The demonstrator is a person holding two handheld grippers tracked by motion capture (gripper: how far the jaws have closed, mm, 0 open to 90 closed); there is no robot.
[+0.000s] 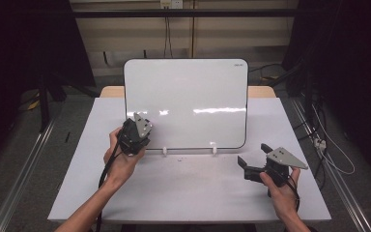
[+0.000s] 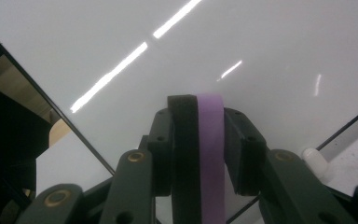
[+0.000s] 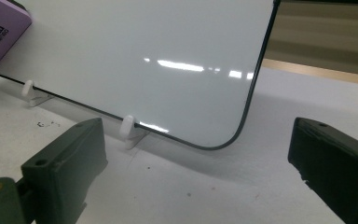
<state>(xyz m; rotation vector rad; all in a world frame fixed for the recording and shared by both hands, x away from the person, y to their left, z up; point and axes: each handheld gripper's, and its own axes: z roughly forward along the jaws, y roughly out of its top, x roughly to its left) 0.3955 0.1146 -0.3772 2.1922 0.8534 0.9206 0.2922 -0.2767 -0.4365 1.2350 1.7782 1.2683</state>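
A white whiteboard (image 1: 188, 101) with a black rim leans upright on two small white stands (image 1: 164, 151) on the table. My left gripper (image 1: 136, 131) is at the board's lower left corner, shut on a purple and black eraser (image 2: 200, 154) whose end faces the board surface (image 2: 242, 51); contact with the board cannot be told. The eraser's purple corner (image 3: 0, 28) shows against the board in the right gripper view. My right gripper (image 1: 252, 159) is open, low over the table in front of the board's lower right corner (image 3: 214, 144), with nothing between its jaws.
The white table (image 1: 188, 188) carries a few dark specks (image 3: 44, 124) in front of the board. Metal rails (image 1: 24, 159) run along the floor on both sides, and cables (image 1: 328, 145) lie at the right.
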